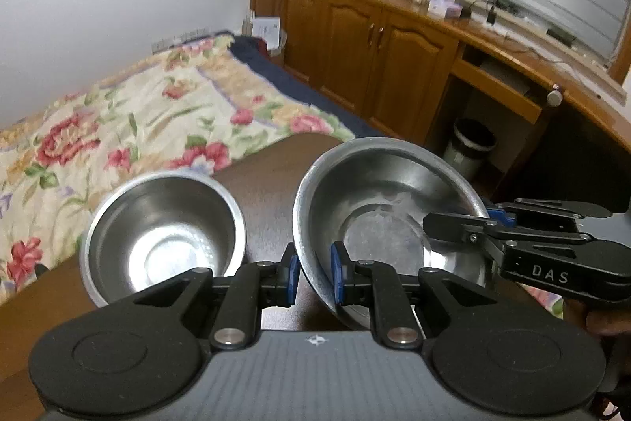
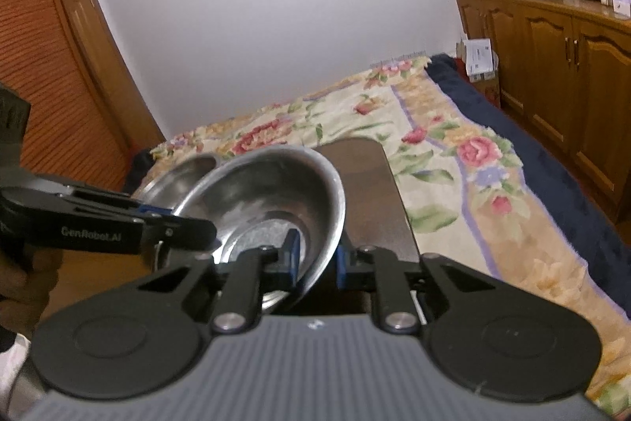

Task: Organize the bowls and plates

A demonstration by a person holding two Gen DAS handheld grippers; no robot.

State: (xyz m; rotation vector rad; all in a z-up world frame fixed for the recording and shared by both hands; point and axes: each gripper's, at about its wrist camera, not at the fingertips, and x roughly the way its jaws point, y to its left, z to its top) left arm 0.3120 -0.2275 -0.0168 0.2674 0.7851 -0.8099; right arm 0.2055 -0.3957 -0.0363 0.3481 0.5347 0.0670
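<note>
Two steel bowls sit over a dark brown bench (image 1: 268, 192), with a flower-patterned bed (image 1: 130, 121) beyond it. The larger bowl (image 1: 378, 208) is tilted, its near-left rim raised, and both grippers have hold of it. The left gripper (image 1: 313, 275) has its blue-padded fingers (image 1: 338, 277) pinching the bowl's near rim, one pad inside the wall and the other outside. The right gripper (image 1: 495, 214) comes in from the right and clamps the rim on the bowl's right side; from its own camera the right gripper (image 2: 317, 257) shows one blue finger (image 2: 292, 255) inside the bowl (image 2: 272, 200) and the other outside, the thin steel wall squeezed between them. The left gripper (image 2: 157, 214) appears there from the left, its fingers closed on the opposite rim. The smaller bowl (image 1: 163, 227) rests upright on the bench just left of the larger one, apart from it and untouched; in the right wrist view the smaller bowl (image 2: 185, 176) is partly hidden behind the tilted one. A wooden cabinet (image 1: 355, 42) with cluttered top lines the far right wall.
</note>
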